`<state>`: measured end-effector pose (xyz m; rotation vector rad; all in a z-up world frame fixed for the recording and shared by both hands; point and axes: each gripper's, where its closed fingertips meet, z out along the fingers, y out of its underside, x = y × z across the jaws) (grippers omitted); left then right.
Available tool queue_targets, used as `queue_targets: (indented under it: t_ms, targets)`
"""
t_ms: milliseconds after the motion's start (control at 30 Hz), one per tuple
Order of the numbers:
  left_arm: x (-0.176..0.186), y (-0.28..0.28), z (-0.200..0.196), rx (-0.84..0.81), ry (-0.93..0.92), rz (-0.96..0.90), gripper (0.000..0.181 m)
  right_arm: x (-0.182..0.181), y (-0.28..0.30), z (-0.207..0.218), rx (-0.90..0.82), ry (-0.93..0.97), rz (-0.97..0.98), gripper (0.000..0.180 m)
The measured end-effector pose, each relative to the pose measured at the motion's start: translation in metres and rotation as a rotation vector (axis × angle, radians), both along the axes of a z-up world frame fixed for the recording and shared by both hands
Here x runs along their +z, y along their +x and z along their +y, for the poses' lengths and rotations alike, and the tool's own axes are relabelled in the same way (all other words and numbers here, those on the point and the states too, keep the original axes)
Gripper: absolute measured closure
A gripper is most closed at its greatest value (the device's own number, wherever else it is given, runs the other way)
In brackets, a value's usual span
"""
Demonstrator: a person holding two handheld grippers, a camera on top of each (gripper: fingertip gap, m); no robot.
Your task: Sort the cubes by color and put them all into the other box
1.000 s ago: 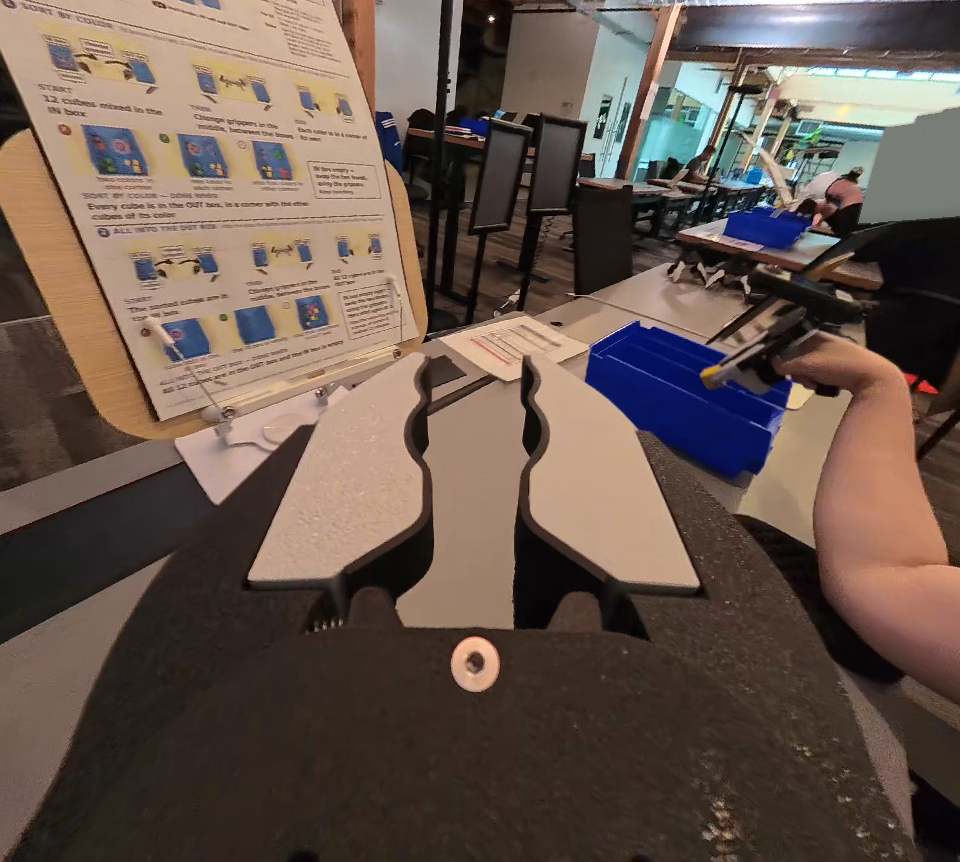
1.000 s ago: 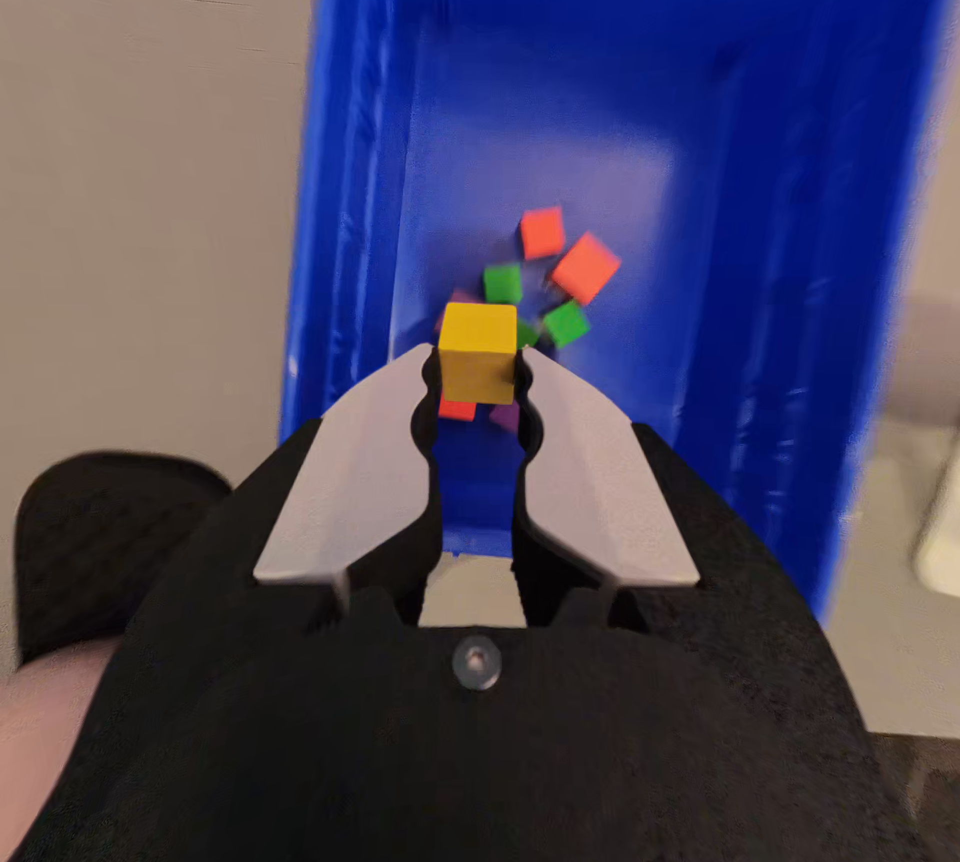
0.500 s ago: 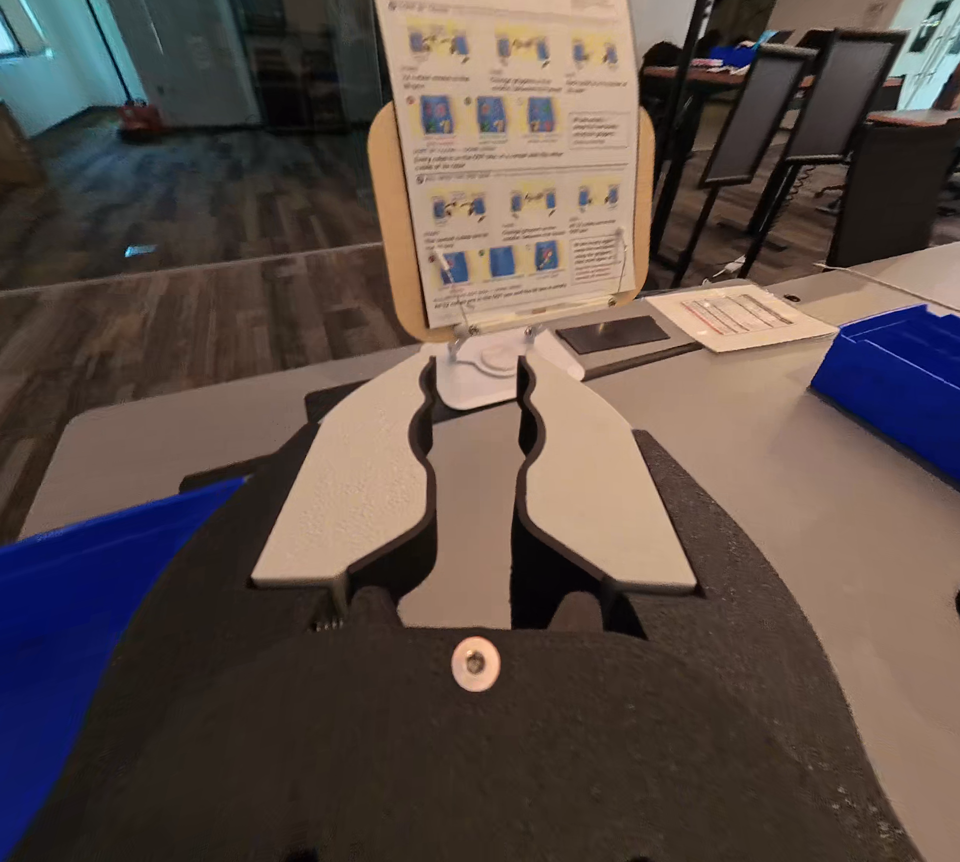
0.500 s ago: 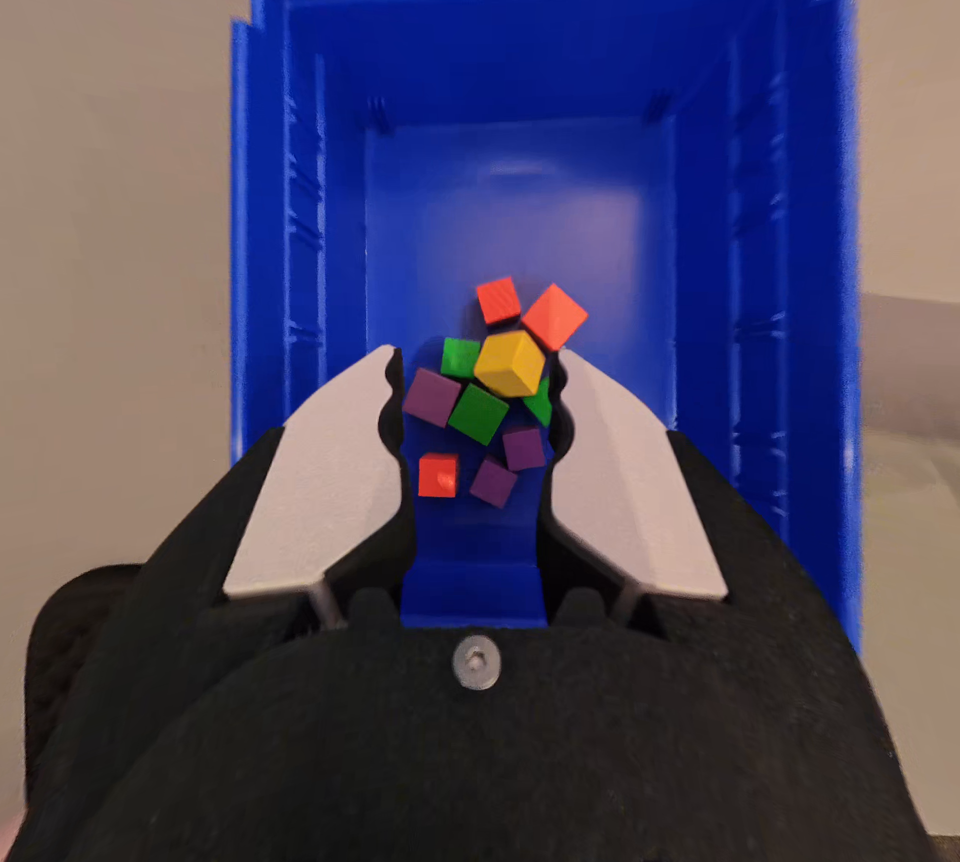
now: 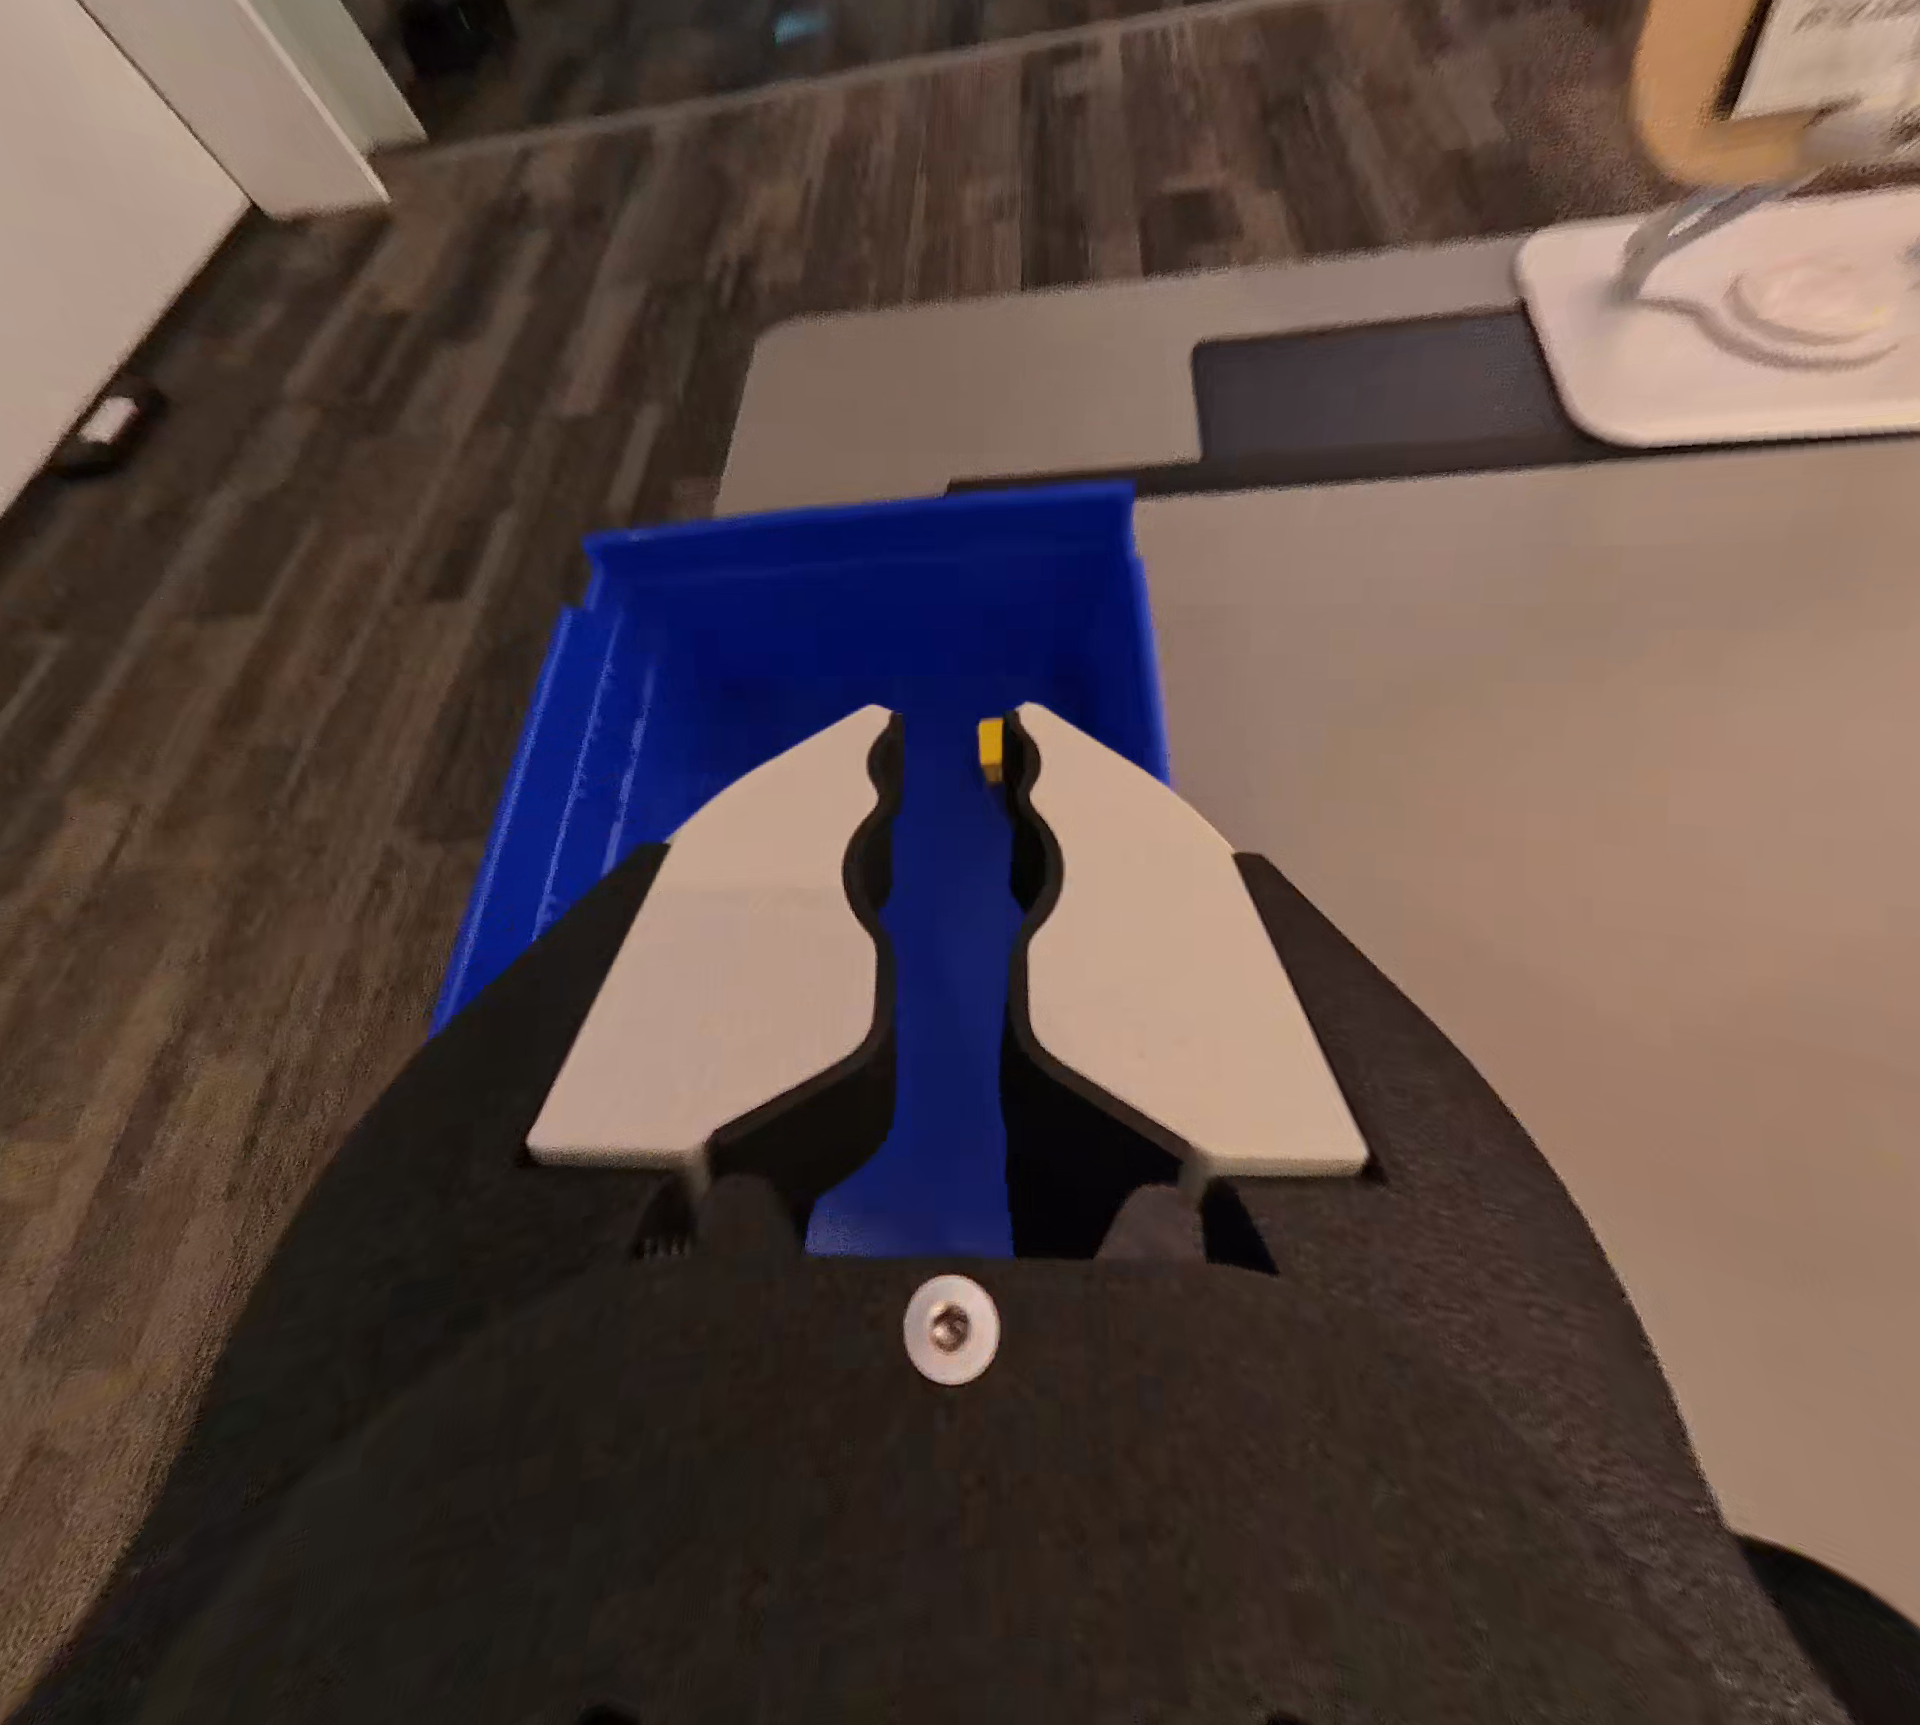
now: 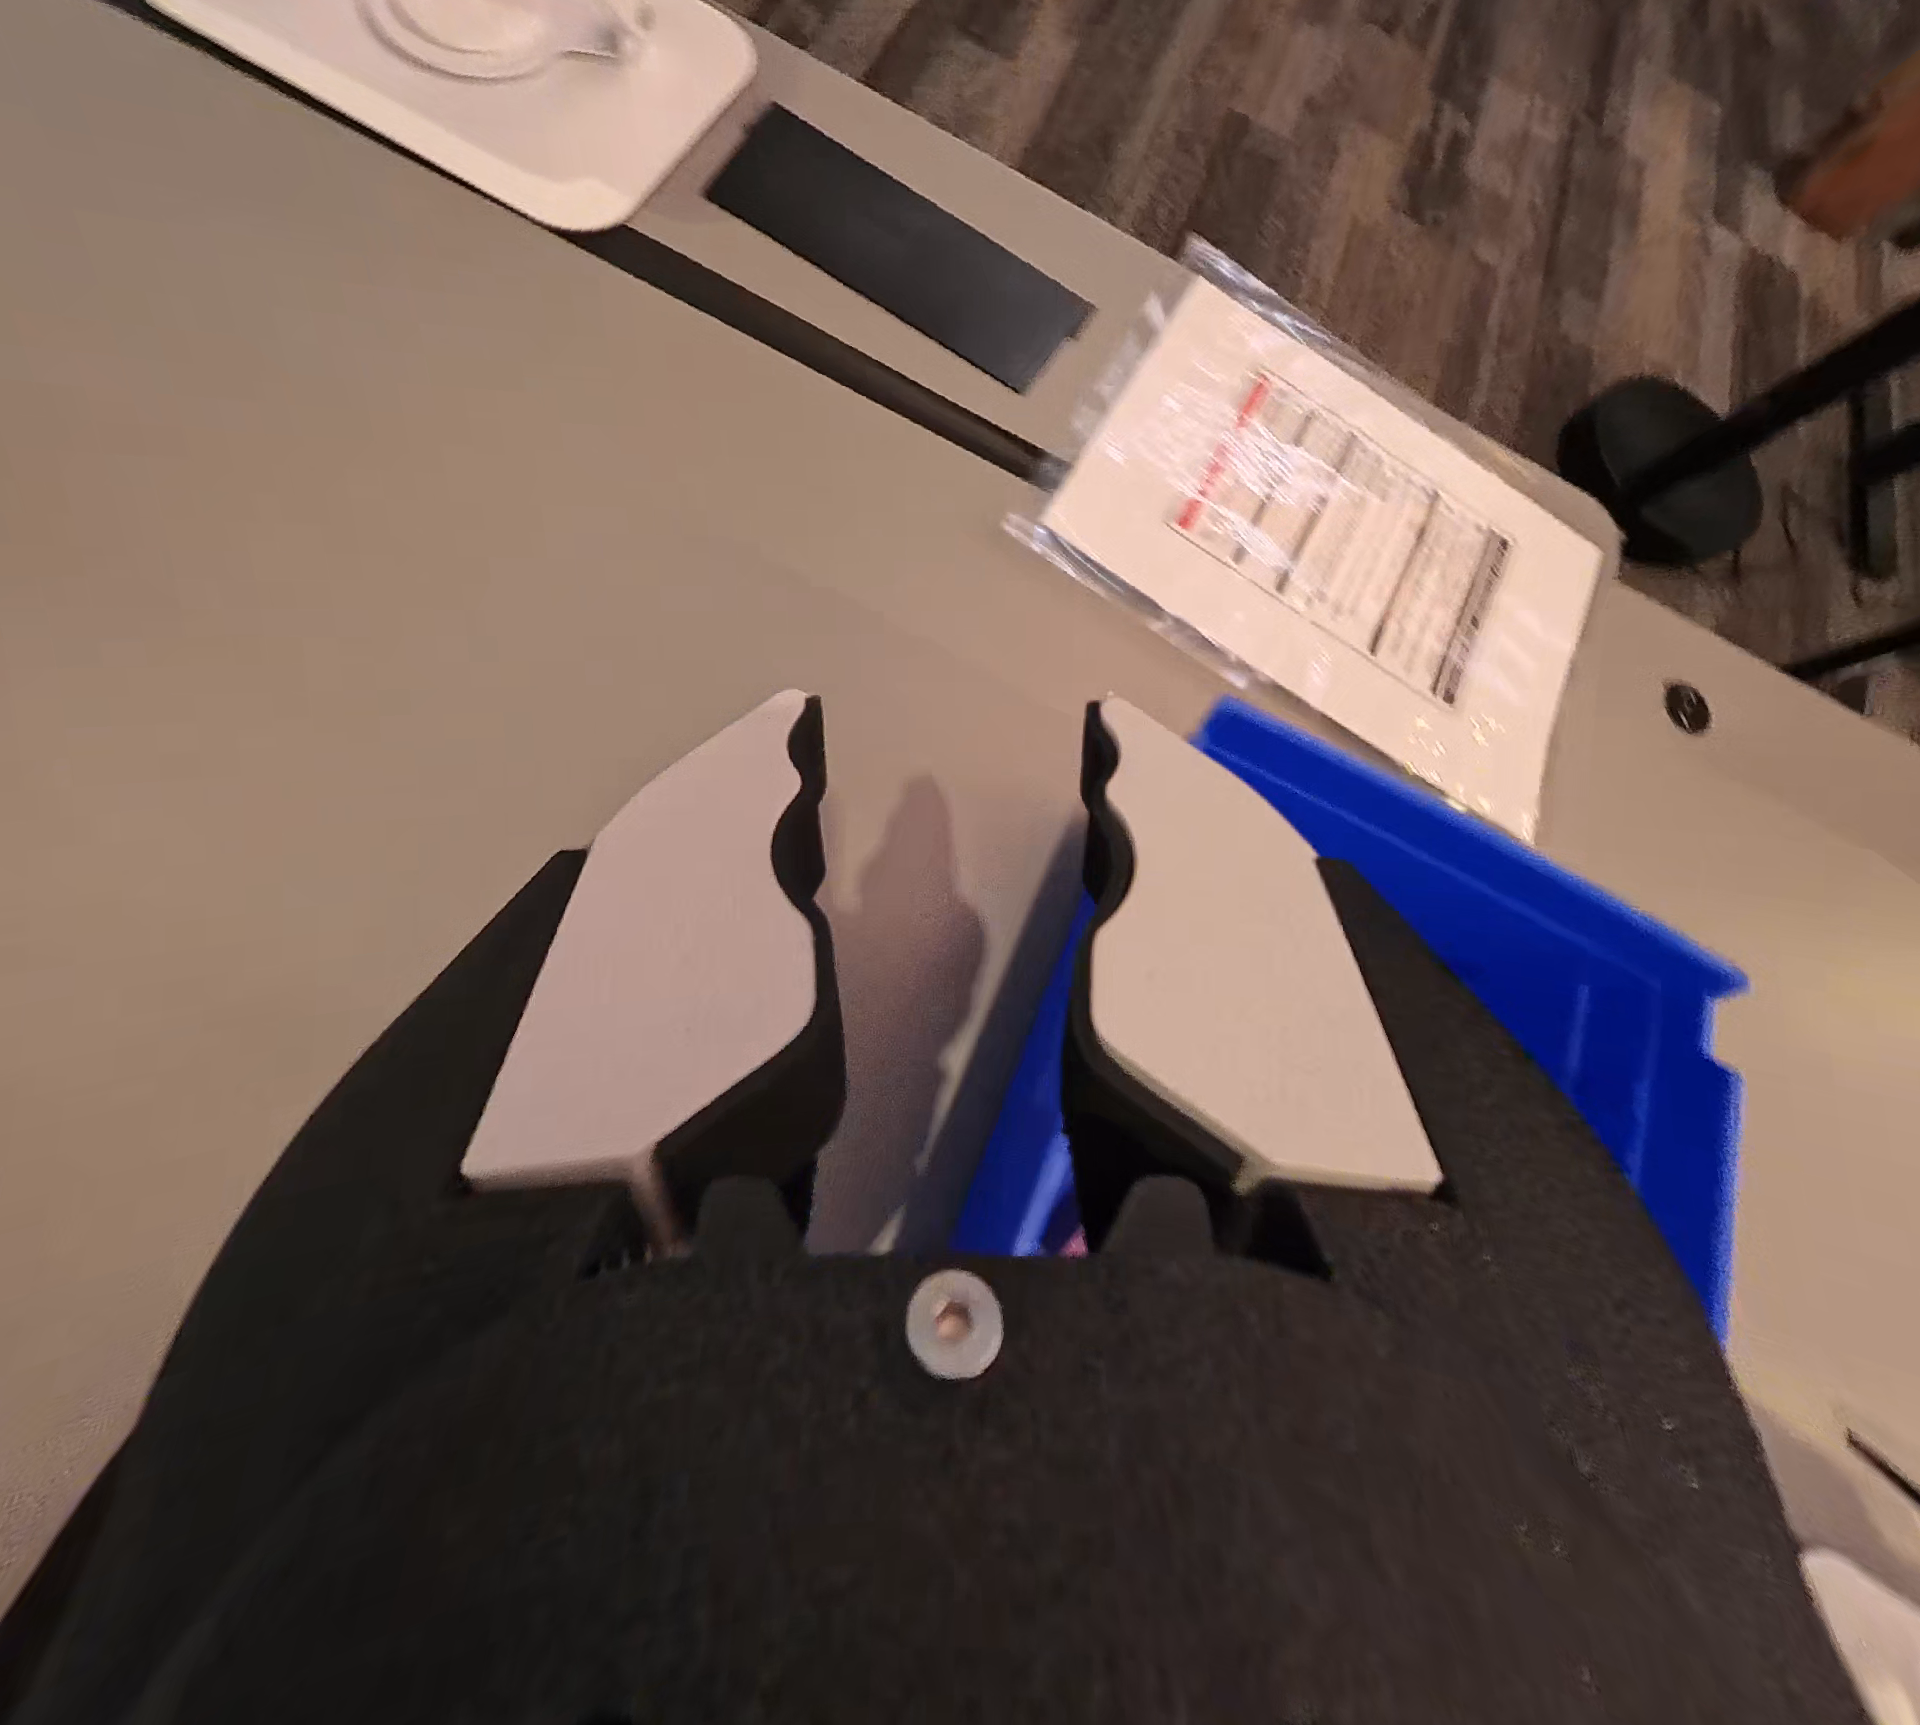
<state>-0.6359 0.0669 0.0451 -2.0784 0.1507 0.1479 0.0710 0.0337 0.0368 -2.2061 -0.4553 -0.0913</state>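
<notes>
Left wrist view alone shows a yellow cube (image 5: 989, 748) in its blue box (image 5: 831, 605).

Your left wrist camera is looking steeply down along its fingers into a blue box (image 5: 862, 595) at the grey table (image 5: 1507, 740) corner, floor beyond. Your right wrist camera is tilting, looking down across the same table (image 6: 416, 480) past another blue box (image 6: 1507, 927), close by. Both views are sharing the tabletop and the white stand base (image 5: 1745, 325) (image 6: 447, 44) at its far edge.
</notes>
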Motion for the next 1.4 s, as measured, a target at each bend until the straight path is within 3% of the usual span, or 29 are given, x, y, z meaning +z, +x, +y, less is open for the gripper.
queue_targets:
  t_ms: [100,300,467,567,667,800,967,1133,1233,1400]
  targets:
    - [-0.03,-0.011,0.011,0.001,-0.098,0.009,0.162,0.0,-0.039,0.004,0.097,-0.011,-0.017,0.134]
    - [-0.059,0.005,0.047,-0.19,-0.199,0.155,0.174,-0.017,-0.098,0.005,0.27,-0.094,-0.046,0.133]
    - [-0.092,0.014,0.085,-0.404,-0.287,0.197,0.176,-0.028,-0.116,0.006,0.327,-0.148,-0.072,0.133]
    - [-0.124,-0.002,0.1,-0.428,-0.391,0.281,0.173,-0.025,-0.12,0.008,0.335,-0.144,-0.055,0.133]
    - [-0.147,-0.012,0.106,-0.343,-0.518,0.207,0.164,-0.022,-0.124,0.009,0.346,-0.133,-0.036,0.132]
    - [-0.148,-0.002,0.116,-0.197,-0.587,-0.069,0.153,-0.027,-0.122,0.009,0.342,-0.151,-0.04,0.13]
    - [-0.164,-0.007,0.105,-0.116,-0.744,-0.002,0.134,-0.034,-0.115,0.008,0.331,-0.181,-0.066,0.13]
    - [-0.179,-0.012,0.1,-0.049,-0.809,0.054,0.139,-0.035,-0.117,0.007,0.349,-0.19,-0.082,0.13]
    - [-0.181,-0.01,0.101,-0.021,-0.806,0.03,0.158,-0.036,-0.116,0.004,0.36,-0.194,-0.099,0.13]
    - [-0.169,-0.02,0.096,-0.018,-0.755,0.065,0.158,-0.028,-0.106,-0.002,0.354,-0.17,-0.11,0.13]
